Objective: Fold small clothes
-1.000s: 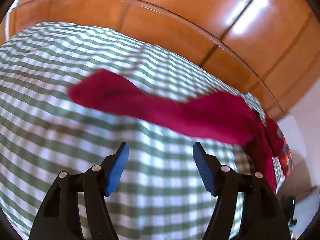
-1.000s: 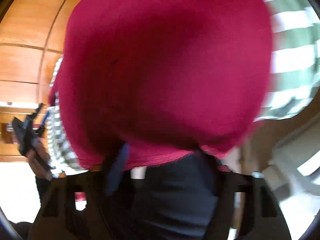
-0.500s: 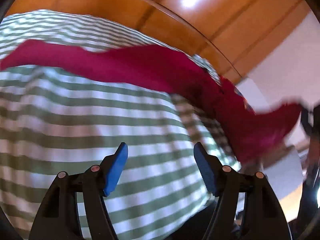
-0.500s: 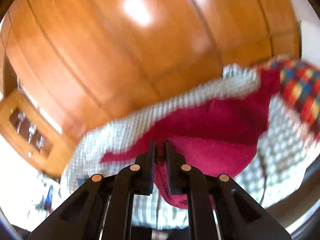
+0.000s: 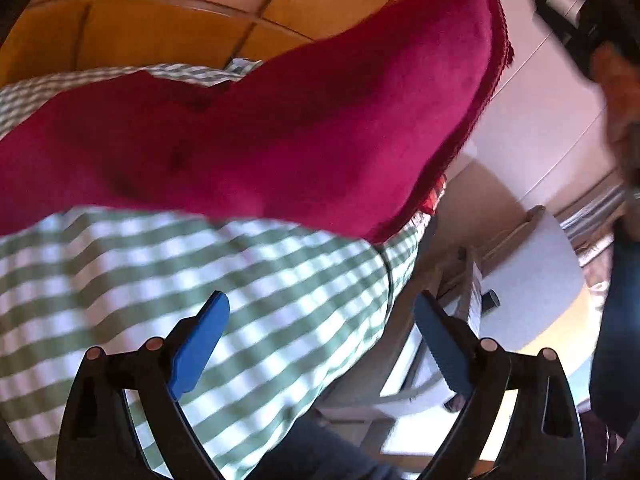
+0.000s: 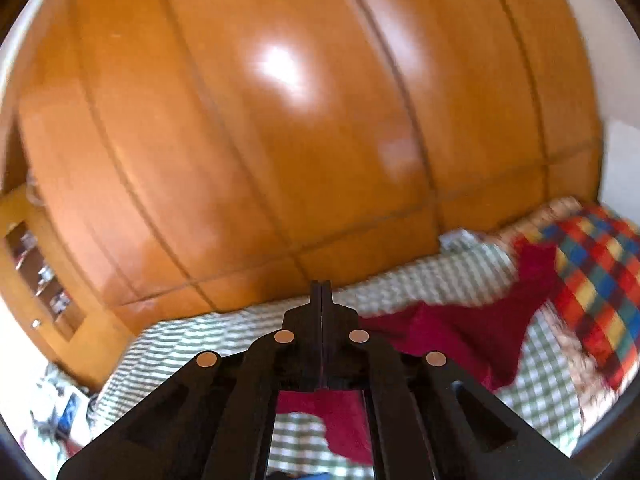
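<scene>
A dark red garment (image 5: 280, 128) stretches across the green-and-white checked bed cover (image 5: 160, 280), one end lifted high toward the upper right. My left gripper (image 5: 320, 340) is open and empty, below the garment and over the bed's edge. My right gripper (image 6: 321, 292) is shut on the red garment (image 6: 472, 336), which hangs below its fingers and trails to the right across the checked cover (image 6: 200, 340).
A glossy orange wooden wardrobe (image 6: 280, 120) stands behind the bed. A multicoloured checked blanket (image 6: 592, 272) lies at the bed's right. A white round table (image 5: 532, 280) and chair stand beside the bed. The person's hand (image 5: 616, 92) shows at the upper right of the left wrist view.
The right gripper has lifted the garment's end higher, pulling the cloth up off the bed. The left gripper has swung right toward the bed's edge, still open.
</scene>
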`<state>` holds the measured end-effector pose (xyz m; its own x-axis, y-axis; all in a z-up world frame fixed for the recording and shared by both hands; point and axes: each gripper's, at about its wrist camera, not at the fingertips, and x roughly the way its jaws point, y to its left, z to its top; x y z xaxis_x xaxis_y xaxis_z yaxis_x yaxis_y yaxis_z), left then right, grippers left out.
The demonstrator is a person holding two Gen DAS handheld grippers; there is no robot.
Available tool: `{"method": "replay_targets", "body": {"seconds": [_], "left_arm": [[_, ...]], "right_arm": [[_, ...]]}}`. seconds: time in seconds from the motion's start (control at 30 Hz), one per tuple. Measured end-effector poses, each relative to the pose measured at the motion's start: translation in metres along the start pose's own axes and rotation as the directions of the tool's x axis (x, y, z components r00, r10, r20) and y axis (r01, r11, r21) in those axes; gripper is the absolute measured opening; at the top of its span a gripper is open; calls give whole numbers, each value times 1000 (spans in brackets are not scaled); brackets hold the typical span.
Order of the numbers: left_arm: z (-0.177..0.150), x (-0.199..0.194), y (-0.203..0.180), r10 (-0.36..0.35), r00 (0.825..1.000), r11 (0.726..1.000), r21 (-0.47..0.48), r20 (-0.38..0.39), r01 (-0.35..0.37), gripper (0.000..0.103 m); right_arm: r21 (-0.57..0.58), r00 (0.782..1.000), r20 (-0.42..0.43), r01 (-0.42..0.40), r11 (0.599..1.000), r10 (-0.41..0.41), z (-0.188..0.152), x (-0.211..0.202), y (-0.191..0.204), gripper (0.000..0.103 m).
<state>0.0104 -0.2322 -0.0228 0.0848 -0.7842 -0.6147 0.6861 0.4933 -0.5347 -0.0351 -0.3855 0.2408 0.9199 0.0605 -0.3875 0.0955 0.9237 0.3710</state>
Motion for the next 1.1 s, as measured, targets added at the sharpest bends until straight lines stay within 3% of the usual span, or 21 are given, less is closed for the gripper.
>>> {"method": "replay_targets", "body": {"seconds": [0.13,0.27,0.33,0.37,0.47,0.57,0.63,0.77,0.87,0.97,1.03,1.1], "left_arm": [[7,13,19,68,998,986,-155,8,-66,93],[-15,-6,60,110,994,963,-248,-5,-108,93],[-33,-24,80,149,989,951,-274,-8,-145,92],[-41,-32,88,166,986,946,-283,-2,-160,92],[-57,-67,114,220,974,926,-324,52,-192,86],[-62,-105,147,273,953,888,-416,135,-195,90],[-62,-129,169,363,917,843,-478,167,-247,91],[-61,-153,227,428,883,740,-636,192,-220,91],[-64,-163,262,445,866,686,-709,229,-165,89],[-60,-165,284,447,858,677,-723,253,-139,70],[-51,-160,294,437,861,688,-713,260,-134,39],[-42,-159,300,456,855,696,-698,249,-168,18]], "right_arm": [[-142,998,56,49,989,-42,8,-11,23,0],[-276,996,-59,44,960,-63,-20,8,25,4],[-320,990,-122,28,947,-71,-45,28,25,35],[-330,984,-163,11,944,-69,-59,41,27,58],[-340,953,-299,-64,938,-44,-101,79,39,62],[-448,906,-409,-93,889,-111,-152,138,64,62],[-518,886,-438,-108,849,-154,-175,173,78,62],[-602,824,-515,-151,784,-237,-207,239,98,62],[-683,793,-515,-150,715,-326,-227,281,110,62],[-719,735,-536,-140,680,-416,-247,321,110,62],[-703,705,-570,-154,694,-421,-256,336,107,50],[-692,698,-582,-156,705,-418,-258,341,110,29]]}}
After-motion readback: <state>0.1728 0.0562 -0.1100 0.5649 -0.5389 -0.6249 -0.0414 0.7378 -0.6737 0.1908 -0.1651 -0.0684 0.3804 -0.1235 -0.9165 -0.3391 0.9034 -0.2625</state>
